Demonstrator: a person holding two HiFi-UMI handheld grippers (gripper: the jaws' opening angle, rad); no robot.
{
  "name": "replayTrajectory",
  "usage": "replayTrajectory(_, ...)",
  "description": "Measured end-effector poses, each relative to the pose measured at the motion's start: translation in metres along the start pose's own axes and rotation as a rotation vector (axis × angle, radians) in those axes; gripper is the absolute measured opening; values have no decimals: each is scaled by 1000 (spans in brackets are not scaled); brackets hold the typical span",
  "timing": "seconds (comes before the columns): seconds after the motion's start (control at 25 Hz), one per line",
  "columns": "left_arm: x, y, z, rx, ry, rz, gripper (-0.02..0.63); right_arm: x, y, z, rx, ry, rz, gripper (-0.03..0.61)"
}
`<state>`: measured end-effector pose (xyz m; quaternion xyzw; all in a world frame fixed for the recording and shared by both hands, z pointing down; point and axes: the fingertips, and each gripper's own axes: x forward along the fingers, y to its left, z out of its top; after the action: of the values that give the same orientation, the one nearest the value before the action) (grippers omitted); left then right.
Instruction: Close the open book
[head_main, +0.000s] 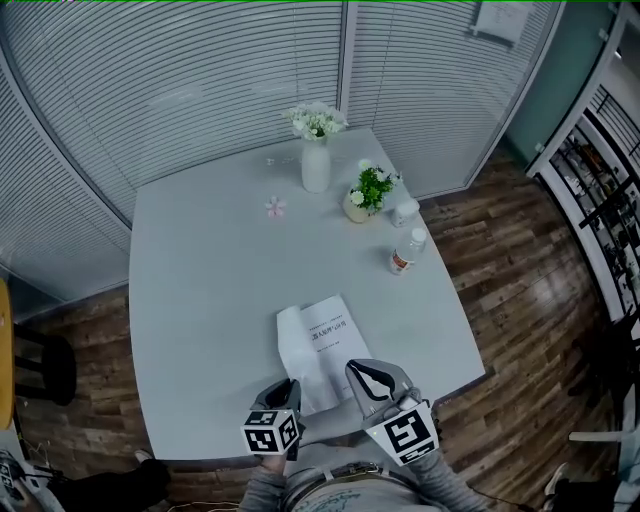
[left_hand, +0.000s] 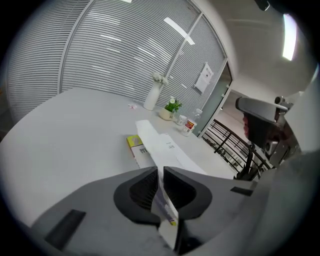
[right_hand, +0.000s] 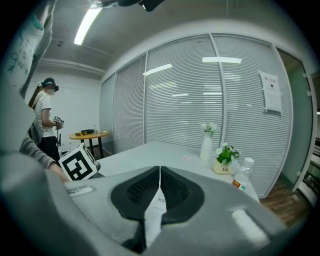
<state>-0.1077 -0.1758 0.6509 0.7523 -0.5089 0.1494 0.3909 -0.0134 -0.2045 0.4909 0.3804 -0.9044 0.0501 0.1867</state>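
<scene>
Left gripper (left_hand: 161, 172) at the bottom centre of its own view: the grey jaws are narrow, pinched on a thin leaf (left_hand: 167, 212) with a yellow and purple strip on its edge, standing upright between the pads. That leaf belongs to the open, white-paged paperback book (left_hand: 150, 145), whose yellow cover shows on the table just beyond the jaws.

Over to the right gripper (right_hand: 159, 172): its jaws are close together too, clamped on a white printed page (right_hand: 155, 207) rising between them.

From the head view, the left gripper (head_main: 287, 395) and right gripper (head_main: 372, 377) sit side by side at the bottom centre of the frame, at the near corners of the book (head_main: 318, 345). The book lies spread open on the pale grey table (head_main: 190, 300), close to its near edge.

Further up the frame, well apart from the book: a tall white vase of white flowers (head_main: 316, 168), a small round pot with a green plant (head_main: 366, 200), two white-capped clear plastic bottles (head_main: 407, 250) and a small pink flower (head_main: 276, 207). Slatted blinds (head_main: 200, 80) fill the top.
</scene>
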Motion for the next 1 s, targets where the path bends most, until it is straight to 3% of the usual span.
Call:
replayTrajectory(0.6,47,-68,9,114,40,-80,29,-14,-42,-15,15,26,-17,6)
replayTrajectory(0.8,55,-104,22,103,-11,-164,31,-18,-47,-15,30,27,-17,6)
replayTrajectory(1.0,59,-130,31,149,-37,-244,58,-19,-48,-16,37,32,-22,6)
